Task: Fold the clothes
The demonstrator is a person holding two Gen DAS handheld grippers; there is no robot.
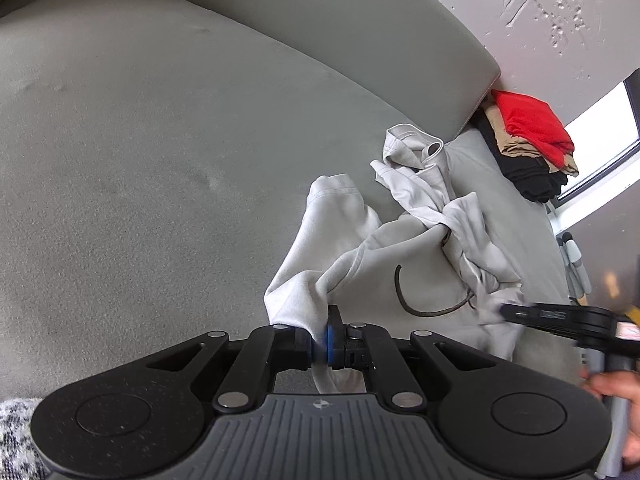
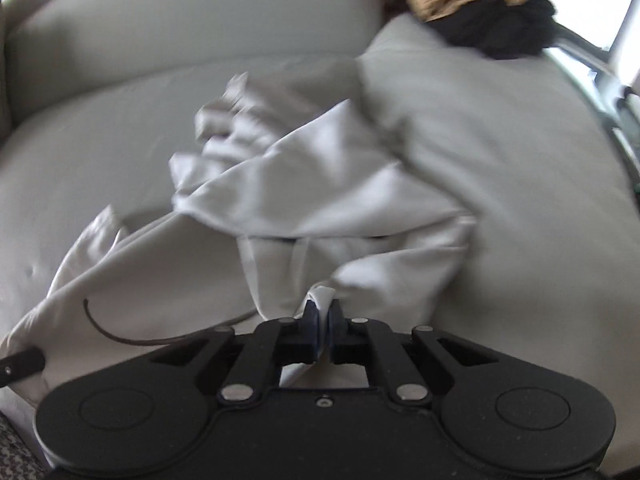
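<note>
Two tools, each clamped on the same pale grey hoodie (image 1: 400, 248). Left tool (image 1: 320, 346) pinched a fold of fabric at the garment's near edge; right tool (image 2: 323, 330) gripped a bunched hem close in front of it. The hoodie lay crumpled on the grey sofa seat (image 1: 140, 152), stretching away from the tools toward the backrest, dark drawstring (image 1: 424, 308) looped on top. Beyond it, on the sofa's far end, sat a stack of folded clothes (image 1: 528, 144): red on tan on black.

Right tool (image 2: 323, 326) pinching grey garment (image 2: 320, 200) on sofa (image 2: 500, 140).
</note>
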